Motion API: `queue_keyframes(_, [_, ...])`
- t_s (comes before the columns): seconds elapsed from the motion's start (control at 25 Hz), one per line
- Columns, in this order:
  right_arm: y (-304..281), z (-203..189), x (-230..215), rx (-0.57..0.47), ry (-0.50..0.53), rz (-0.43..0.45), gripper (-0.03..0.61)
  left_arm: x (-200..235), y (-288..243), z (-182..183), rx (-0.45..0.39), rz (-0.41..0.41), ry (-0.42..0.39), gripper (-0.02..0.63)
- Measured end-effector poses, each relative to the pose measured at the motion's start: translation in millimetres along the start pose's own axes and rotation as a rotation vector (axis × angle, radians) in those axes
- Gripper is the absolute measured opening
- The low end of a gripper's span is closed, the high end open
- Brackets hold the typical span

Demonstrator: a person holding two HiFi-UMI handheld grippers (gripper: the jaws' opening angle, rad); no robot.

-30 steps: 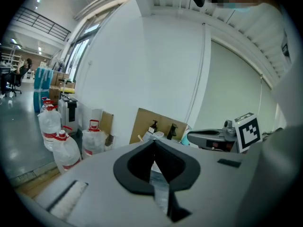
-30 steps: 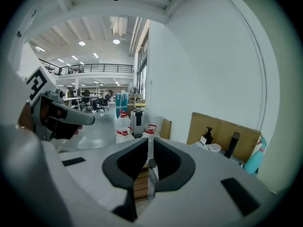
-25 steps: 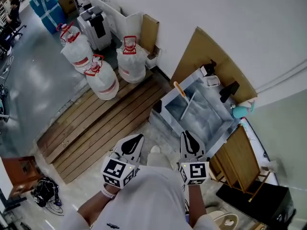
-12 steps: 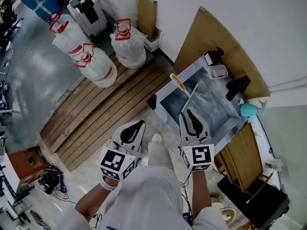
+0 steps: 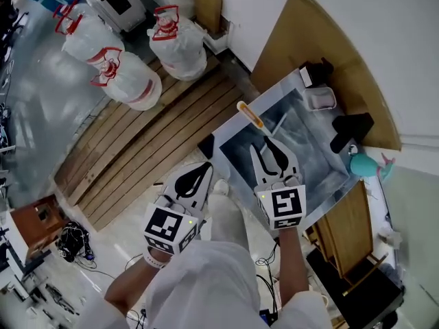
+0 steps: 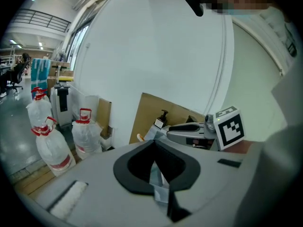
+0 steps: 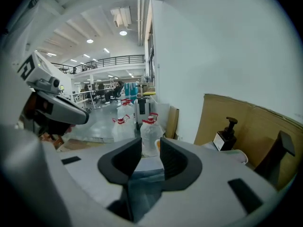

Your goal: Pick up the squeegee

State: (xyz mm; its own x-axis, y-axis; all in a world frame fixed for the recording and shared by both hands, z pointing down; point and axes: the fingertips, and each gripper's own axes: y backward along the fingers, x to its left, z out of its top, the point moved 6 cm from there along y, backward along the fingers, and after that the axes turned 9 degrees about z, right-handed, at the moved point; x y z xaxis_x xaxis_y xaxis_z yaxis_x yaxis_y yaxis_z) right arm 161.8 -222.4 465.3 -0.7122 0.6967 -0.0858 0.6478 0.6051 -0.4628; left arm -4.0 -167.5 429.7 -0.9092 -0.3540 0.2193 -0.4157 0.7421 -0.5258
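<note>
The squeegee (image 5: 251, 116) has an orange handle and a thin pale shaft; it lies at the far left corner of the steel sink (image 5: 322, 197). My right gripper (image 5: 274, 151) hangs over the basin, just short of the squeegee. Its jaws are opening and nothing is between them; in the right gripper view (image 7: 150, 148) a gap shows, with the orange handle end (image 7: 156, 144) beyond it. My left gripper (image 5: 197, 179) is left of the sink over the floor. Its jaws meet in the left gripper view (image 6: 152, 144) and hold nothing.
A black pump bottle (image 5: 314, 71), a clear tub (image 5: 321, 99), a black object (image 5: 350, 129) and a teal item (image 5: 364, 164) line the sink's far side. Brown cardboard (image 5: 309, 26) leans on the wall. Water jugs (image 5: 130, 82) stand beside a wooden pallet (image 5: 137, 149).
Both grippers have moved forward and down toward the sink. The right one now reaches over the basin and its jaws have parted. The left stays shut.
</note>
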Motion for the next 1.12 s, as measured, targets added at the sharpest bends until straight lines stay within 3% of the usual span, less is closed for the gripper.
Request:
queue_keyframes(0.44, [-59, -21, -38, 0.073, 0.094, 0.104, 0.104, 6, -58, -17, 0.045, 0.031, 0.053, 0.003])
queue_keyframes(0.8, [-97, -41, -55, 0.136, 0.111, 0.192, 0.126, 14, -86, -35, 0.073, 0.041, 0.068, 0.003])
queue_keyframes(1.12, [-119, -60, -64, 0.184, 0.147, 0.221, 0.132, 15, -104, -52, 0.096, 0.037, 0.075, 0.003])
